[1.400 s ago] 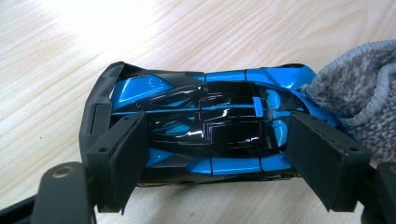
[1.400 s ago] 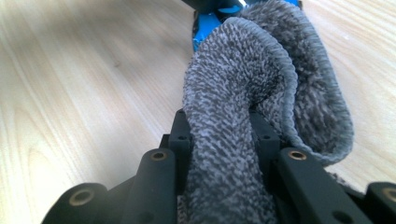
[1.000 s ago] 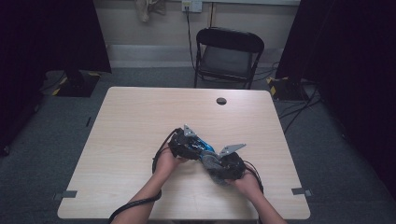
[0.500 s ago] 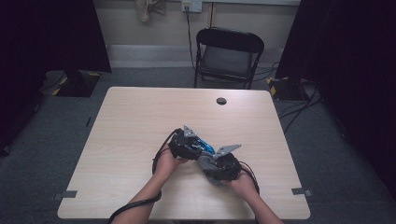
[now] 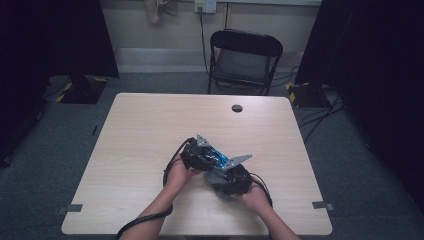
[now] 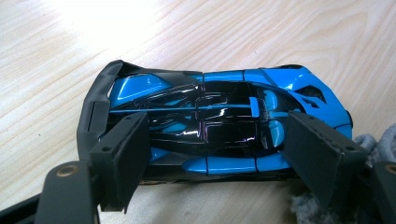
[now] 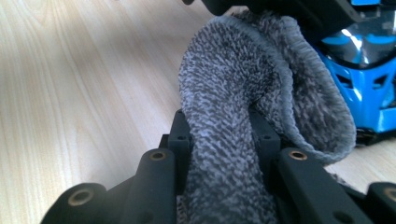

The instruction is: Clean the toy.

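Two grippers worked close together near the front middle of the wooden table, one steadying and one wiping, by the look of it. The left gripper had its jaws spread wide around a blue and black toy car, one pad by the tail and one by the nose; the pads seemed to sit against the bodywork, so I judged it a lengthwise clamp on the car, though contact at the nose pad was hard to confirm. Holding it end to end left the roof and sides exposed, which was probably the reason for that grip. The car rested on its wheels on the table, directly between those jaws and just ahead of the camera riding on that gripper.

The right gripper had its jaws pinched together on a grey terry cloth, the fabric bunched between them and folded over ahead into a soft loop. That loop lay against the blue flank of the car, so the cloth seemed to serve as a pad for cleaning. In the high view the car lay between the two hands, with the cloth just beside it on the person's right, touching or nearly so
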`<state>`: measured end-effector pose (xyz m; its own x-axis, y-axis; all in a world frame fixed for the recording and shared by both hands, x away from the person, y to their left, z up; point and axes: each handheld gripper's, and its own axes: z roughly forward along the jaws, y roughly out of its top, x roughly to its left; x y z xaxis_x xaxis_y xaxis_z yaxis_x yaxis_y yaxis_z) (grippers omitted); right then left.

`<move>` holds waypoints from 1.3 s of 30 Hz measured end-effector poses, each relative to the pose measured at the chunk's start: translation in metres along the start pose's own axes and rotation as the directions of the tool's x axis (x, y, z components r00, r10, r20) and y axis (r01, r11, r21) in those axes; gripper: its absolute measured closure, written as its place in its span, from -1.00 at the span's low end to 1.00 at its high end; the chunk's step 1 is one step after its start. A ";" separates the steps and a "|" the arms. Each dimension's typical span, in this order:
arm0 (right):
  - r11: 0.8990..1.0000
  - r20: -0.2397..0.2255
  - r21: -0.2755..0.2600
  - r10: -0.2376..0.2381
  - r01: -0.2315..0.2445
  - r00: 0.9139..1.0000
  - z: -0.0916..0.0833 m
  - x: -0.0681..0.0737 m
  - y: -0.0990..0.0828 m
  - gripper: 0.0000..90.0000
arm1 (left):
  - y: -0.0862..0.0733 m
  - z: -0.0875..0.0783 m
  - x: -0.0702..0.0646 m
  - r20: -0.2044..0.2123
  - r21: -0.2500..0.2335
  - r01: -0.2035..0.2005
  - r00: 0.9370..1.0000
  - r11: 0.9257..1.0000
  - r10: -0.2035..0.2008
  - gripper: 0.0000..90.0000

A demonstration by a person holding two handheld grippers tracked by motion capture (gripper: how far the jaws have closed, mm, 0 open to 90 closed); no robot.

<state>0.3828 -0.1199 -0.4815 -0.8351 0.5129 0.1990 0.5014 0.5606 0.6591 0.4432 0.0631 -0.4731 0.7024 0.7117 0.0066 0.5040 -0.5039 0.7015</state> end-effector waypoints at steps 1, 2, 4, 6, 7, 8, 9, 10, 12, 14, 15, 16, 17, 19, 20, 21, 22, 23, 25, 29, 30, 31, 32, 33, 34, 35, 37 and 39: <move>1.000 -0.004 0.003 -0.001 0.001 1.000 0.000 0.000 0.000 0.53 | 0.000 0.000 0.000 0.002 0.000 0.000 1.000 1.000 0.000 -0.49; 1.000 -0.005 0.005 -0.004 0.004 1.000 0.000 0.001 0.001 0.53 | 0.000 0.000 0.000 0.003 0.000 -0.002 1.000 1.000 0.002 -0.49; 1.000 -0.011 0.005 -0.003 0.003 1.000 -0.002 0.000 0.001 0.53 | 0.000 0.000 0.001 0.004 -0.001 -0.001 1.000 1.000 0.001 -0.48; 1.000 -0.015 0.004 -0.002 0.002 1.000 -0.005 -0.002 0.001 0.53 | 0.000 0.000 0.001 0.004 -0.002 0.000 1.000 1.000 0.000 -0.48; 1.000 -0.015 0.005 0.002 -0.002 1.000 -0.007 -0.003 0.000 0.53 | 0.000 0.000 0.001 0.005 -0.001 -0.001 1.000 1.000 0.001 -0.48; 1.000 -0.011 0.005 -0.002 0.003 1.000 -0.009 -0.004 0.000 0.53 | 0.000 -0.001 0.001 -0.001 -0.001 -0.007 1.000 1.000 0.007 -0.48; 1.000 -0.012 0.003 -0.002 0.002 1.000 -0.012 -0.005 -0.001 0.53 | -0.001 -0.001 0.001 0.000 -0.003 -0.006 1.000 1.000 0.006 -0.48; 1.000 -0.015 0.001 0.004 -0.004 1.000 -0.015 -0.006 -0.001 0.53 | -0.001 0.000 0.001 0.000 -0.007 -0.005 1.000 1.000 0.005 -0.48; 1.000 -0.011 -0.007 0.008 -0.008 1.000 -0.022 -0.009 -0.002 0.53 | -0.001 0.000 0.001 0.000 -0.005 -0.004 1.000 1.000 0.004 -0.48; 1.000 -0.007 -0.023 0.019 -0.019 1.000 -0.030 -0.013 -0.004 0.53 | -0.001 0.000 0.001 0.002 -0.005 -0.004 1.000 1.000 0.004 -0.48; 0.999 -0.003 -0.030 0.024 -0.025 1.000 -0.034 -0.015 -0.005 0.53 | -0.001 0.000 0.001 0.002 -0.005 -0.004 1.000 1.000 0.004 -0.48; 0.999 0.003 -0.037 0.029 -0.029 1.000 -0.038 -0.018 -0.006 0.53 | -0.001 0.000 0.001 0.003 -0.005 -0.005 1.000 1.000 0.005 -0.48; 0.998 0.010 -0.044 0.038 -0.037 0.999 -0.043 -0.021 -0.007 0.53 | -0.001 0.000 0.001 0.002 -0.005 -0.005 1.000 1.000 0.005 -0.48; 0.997 0.026 -0.058 0.056 -0.055 0.998 -0.052 -0.027 -0.008 0.53 | 0.000 -0.001 0.001 0.002 -0.004 -0.005 1.000 1.000 0.005 -0.48; 0.996 0.037 -0.065 0.067 -0.065 0.997 -0.056 -0.031 -0.008 0.53 | -0.001 -0.001 0.001 0.002 -0.004 -0.005 1.000 1.000 0.005 -0.48; 0.995 0.051 -0.070 0.074 -0.070 0.996 -0.059 -0.035 -0.008 0.53 | -0.001 0.000 0.001 0.002 -0.005 -0.004 1.000 1.000 0.004 -0.48; 0.995 0.068 -0.073 0.080 -0.075 0.994 -0.061 -0.038 -0.008 0.53 | -0.001 0.000 0.001 0.002 -0.007 -0.004 1.000 1.000 0.004 -0.48; 0.994 0.089 -0.071 0.084 -0.078 0.992 -0.062 -0.041 -0.008 0.52 | -0.001 0.000 0.001 0.003 -0.007 -0.003 1.000 1.000 0.003 -0.48; 0.993 0.112 -0.069 0.103 -0.096 0.988 -0.062 -0.047 -0.008 0.52 | -0.001 0.000 0.001 0.005 -0.009 -0.002 1.000 1.000 0.002 -0.48; 0.987 0.162 -0.084 0.146 -0.134 0.976 -0.056 -0.057 -0.009 0.52 | -0.001 0.000 0.001 0.005 -0.013 -0.001 1.000 1.000 0.002 -0.48; 0.986 0.173 -0.088 0.158 -0.145 0.972 -0.055 -0.060 -0.010 0.52 | -0.002 0.000 0.001 0.005 -0.014 -0.001 1.000 1.000 0.002 -0.48; 0.985 0.193 -0.077 0.167 -0.155 0.967 -0.051 -0.065 -0.011 0.52 | -0.001 0.000 0.000 0.005 -0.013 -0.001 1.000 1.000 0.001 -0.48; 0.985 0.193 -0.077 0.167 -0.155 0.967 -0.051 -0.065 -0.011 0.52 | -0.001 0.000 0.001 0.005 -0.013 -0.002 1.000 1.000 0.002 -0.48; 0.984 0.200 -0.075 0.172 -0.161 0.964 -0.049 -0.067 -0.011 0.52 | -0.001 0.000 0.000 0.007 -0.014 0.000 1.000 1.000 0.000 -0.48; 0.983 0.205 -0.073 0.178 -0.166 0.962 -0.049 -0.069 -0.011 0.52 | -0.002 0.000 0.000 0.010 -0.015 0.005 1.000 1.000 -0.005 -0.48; 0.983 0.216 -0.072 0.179 -0.168 0.960 -0.048 -0.070 -0.011 0.52 | -0.002 0.000 0.000 0.011 -0.015 0.003 1.000 1.000 -0.003 -0.48; 0.982 0.227 -0.071 0.188 -0.177 0.955 -0.047 -0.074 -0.010 0.51 | -0.002 -0.001 0.001 0.011 -0.014 0.000 1.000 1.000 0.000 -0.48; 0.982 0.241 -0.068 0.190 -0.178 0.952 -0.046 -0.077 -0.009 0.51 | -0.002 -0.001 0.001 0.011 -0.014 0.000 1.000 1.000 0.000 -0.48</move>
<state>0.4321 -0.1942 -0.4699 -0.6452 0.7511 0.1398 0.6257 0.4145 0.6608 0.4423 0.0647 -0.4741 0.7080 0.7063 -0.0014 0.4969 -0.4967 0.7116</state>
